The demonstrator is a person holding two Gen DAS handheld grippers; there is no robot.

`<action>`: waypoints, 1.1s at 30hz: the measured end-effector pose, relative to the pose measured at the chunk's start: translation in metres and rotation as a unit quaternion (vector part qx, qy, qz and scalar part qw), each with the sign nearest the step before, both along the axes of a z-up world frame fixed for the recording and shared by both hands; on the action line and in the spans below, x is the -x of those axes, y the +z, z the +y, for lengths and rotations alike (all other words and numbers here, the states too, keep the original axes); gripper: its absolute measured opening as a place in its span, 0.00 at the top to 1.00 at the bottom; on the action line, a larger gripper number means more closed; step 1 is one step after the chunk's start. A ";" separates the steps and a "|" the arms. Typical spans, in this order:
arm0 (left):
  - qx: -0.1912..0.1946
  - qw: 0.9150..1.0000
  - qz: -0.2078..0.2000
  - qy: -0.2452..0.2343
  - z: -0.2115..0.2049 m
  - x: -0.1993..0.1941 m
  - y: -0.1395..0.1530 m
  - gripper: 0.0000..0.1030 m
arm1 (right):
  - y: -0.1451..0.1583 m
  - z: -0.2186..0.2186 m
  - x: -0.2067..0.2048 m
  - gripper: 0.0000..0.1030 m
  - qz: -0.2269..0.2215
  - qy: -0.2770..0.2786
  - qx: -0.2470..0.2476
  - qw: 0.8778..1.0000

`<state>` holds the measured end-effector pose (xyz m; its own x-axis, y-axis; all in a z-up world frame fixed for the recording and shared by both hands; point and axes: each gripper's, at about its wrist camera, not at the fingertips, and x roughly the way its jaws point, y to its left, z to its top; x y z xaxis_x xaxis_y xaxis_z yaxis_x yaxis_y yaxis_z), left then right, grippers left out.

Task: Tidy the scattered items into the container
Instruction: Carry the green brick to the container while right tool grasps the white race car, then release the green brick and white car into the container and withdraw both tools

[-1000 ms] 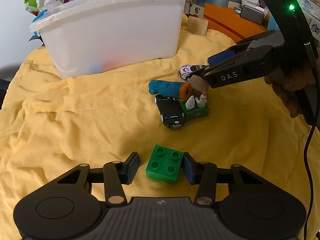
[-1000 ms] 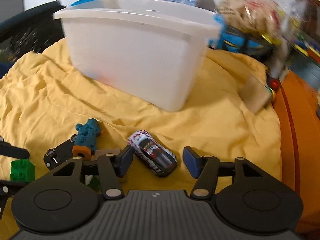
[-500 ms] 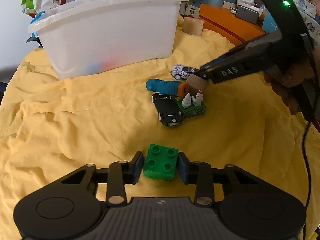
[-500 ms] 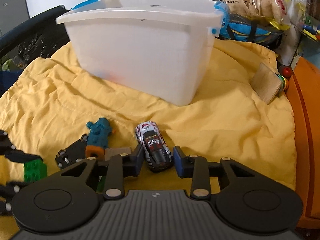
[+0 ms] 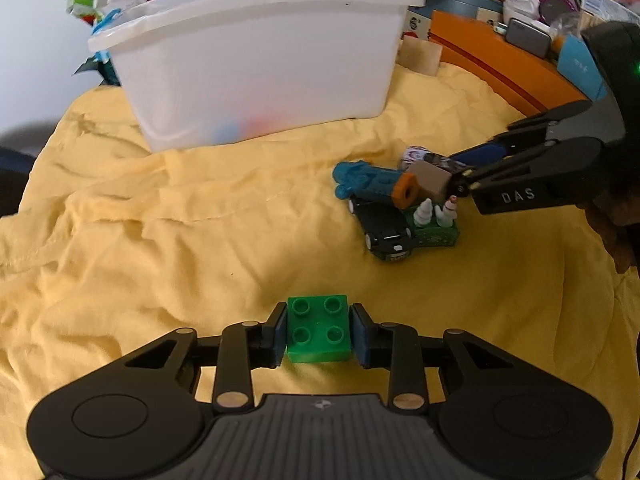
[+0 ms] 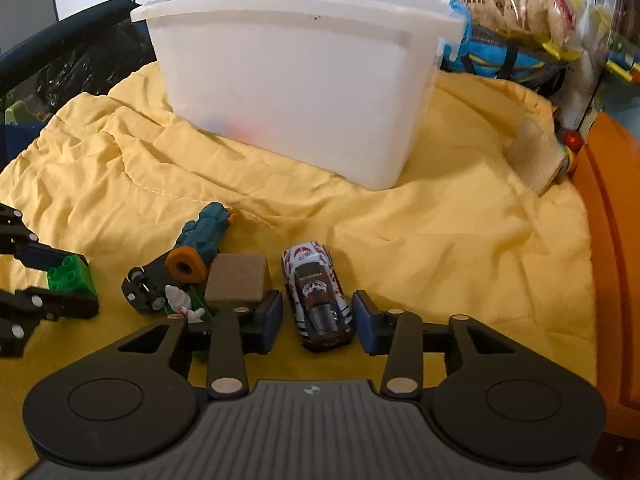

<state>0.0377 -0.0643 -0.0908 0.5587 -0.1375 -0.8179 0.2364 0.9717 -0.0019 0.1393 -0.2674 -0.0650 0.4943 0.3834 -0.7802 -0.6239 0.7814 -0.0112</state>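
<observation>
My left gripper point(image 5: 319, 334) is shut on a green toy brick point(image 5: 319, 328), low over the yellow cloth. My right gripper point(image 6: 319, 316) is open, its pads on either side of a white, red and black toy car point(image 6: 316, 296) with small gaps. The white plastic container point(image 5: 256, 60) stands behind; it also shows in the right wrist view point(image 6: 304, 80). Left of the car lie a brown block point(image 6: 236, 280), a blue and orange toy point(image 6: 198, 246), a black car point(image 6: 144, 284) and a green piece with white figures point(image 5: 434, 226).
A yellow cloth point(image 5: 160, 248) covers the surface. A wooden block point(image 6: 536, 160) lies at the cloth's right edge beside an orange ledge point(image 6: 612, 240). Bags and clutter point(image 6: 516, 12) stand behind the container.
My left gripper closed on the green brick and lifted it slightly. My right gripper moved so the white car sits between its pads, which narrowed.
</observation>
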 end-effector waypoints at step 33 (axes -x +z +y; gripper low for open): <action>0.039 0.990 -0.103 0.087 0.077 -0.129 0.190 0.67 | 0.174 0.030 -0.053 0.68 -0.079 -0.082 -0.120 0.986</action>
<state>0.1666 0.0130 0.0994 0.7336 -0.0832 -0.6745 0.0687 0.9965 -0.0482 0.1926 -0.2374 0.1085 0.6736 0.4513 -0.5853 -0.4933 0.8642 0.0988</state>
